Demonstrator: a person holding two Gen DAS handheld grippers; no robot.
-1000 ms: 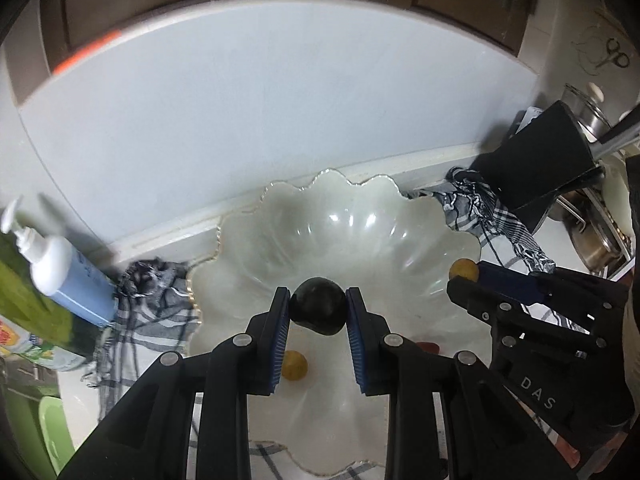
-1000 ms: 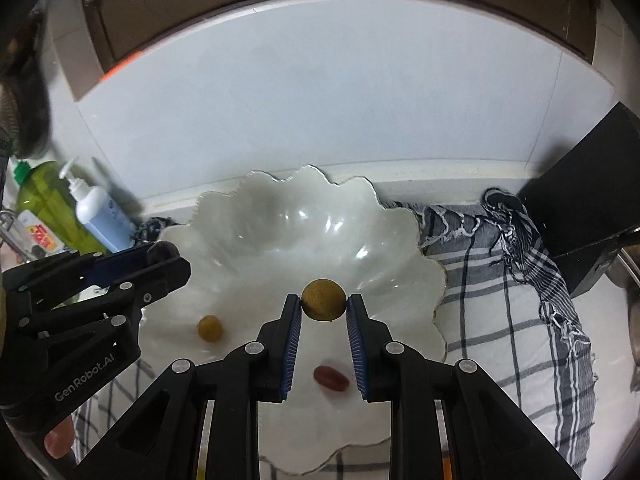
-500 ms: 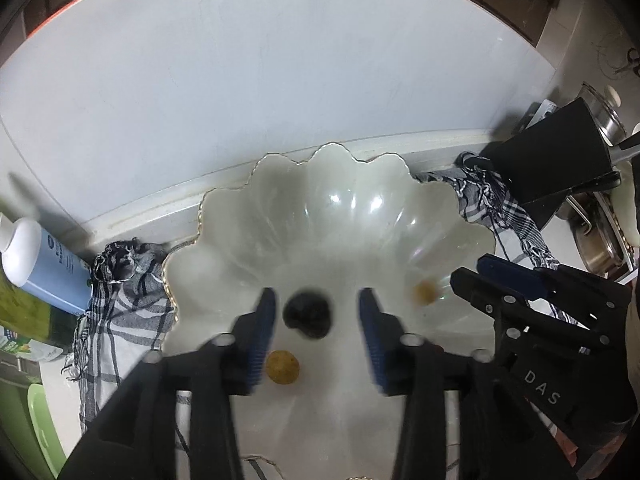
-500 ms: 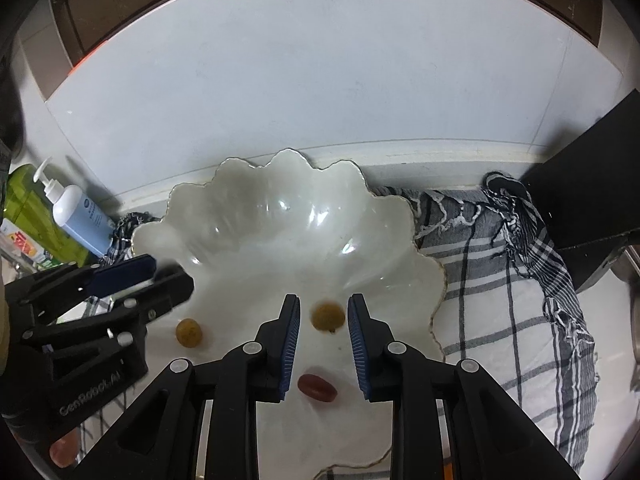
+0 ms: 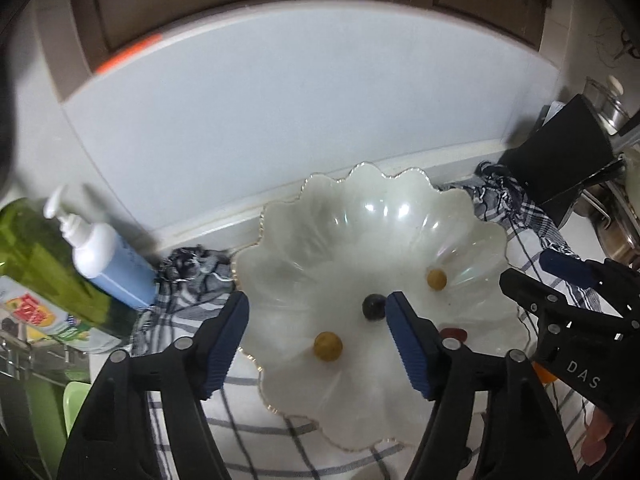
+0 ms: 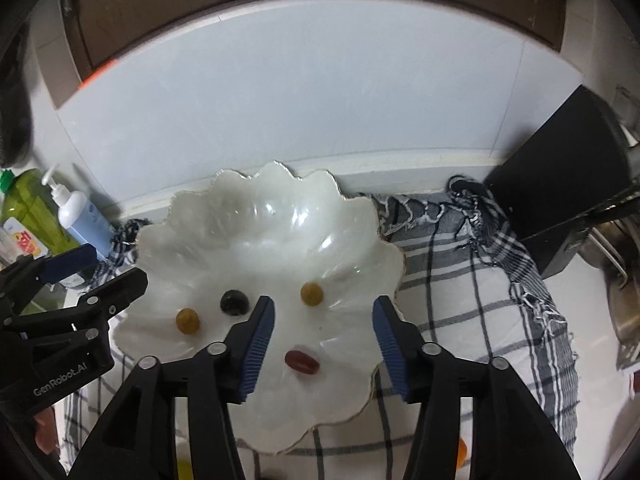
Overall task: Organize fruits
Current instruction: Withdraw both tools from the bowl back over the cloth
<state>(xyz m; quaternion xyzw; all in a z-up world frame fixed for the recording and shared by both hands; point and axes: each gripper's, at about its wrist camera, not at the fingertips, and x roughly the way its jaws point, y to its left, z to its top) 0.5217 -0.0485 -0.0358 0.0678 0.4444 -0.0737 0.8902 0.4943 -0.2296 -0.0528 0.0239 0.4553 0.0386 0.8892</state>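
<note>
A white scalloped bowl [image 5: 360,216] [image 6: 256,232] sits on a checked cloth and holds several small fruits. A dark round fruit [image 5: 373,306] [image 6: 234,302] lies near its middle. Two yellow-brown fruits [image 5: 328,345] [image 5: 436,279] lie apart from it, and in the right wrist view those same yellow-brown fruits [image 6: 187,321] [image 6: 311,294] flank the dark one. A red oval fruit [image 6: 302,361] [image 5: 454,334] rests near the front. My left gripper [image 5: 316,338] hangs over the bowl, jaws opening, gripping nothing. My right gripper [image 6: 322,334] hovers above too, jaws opening and empty.
A blue pump bottle [image 5: 108,264] and a green bottle [image 5: 44,264] stand left of the bowl. A black box [image 6: 560,208] sits at the back right, with metal pots [image 5: 616,232] beyond. The checked cloth [image 6: 480,300] spreads right. An orange fruit [image 6: 461,451] lies near the front.
Both grippers let go of their fruits: the dark one dropped from the left, the yellow-brown one from the right, both into the bowl. Both pairs of jaws widened and both grippers drew back.
</note>
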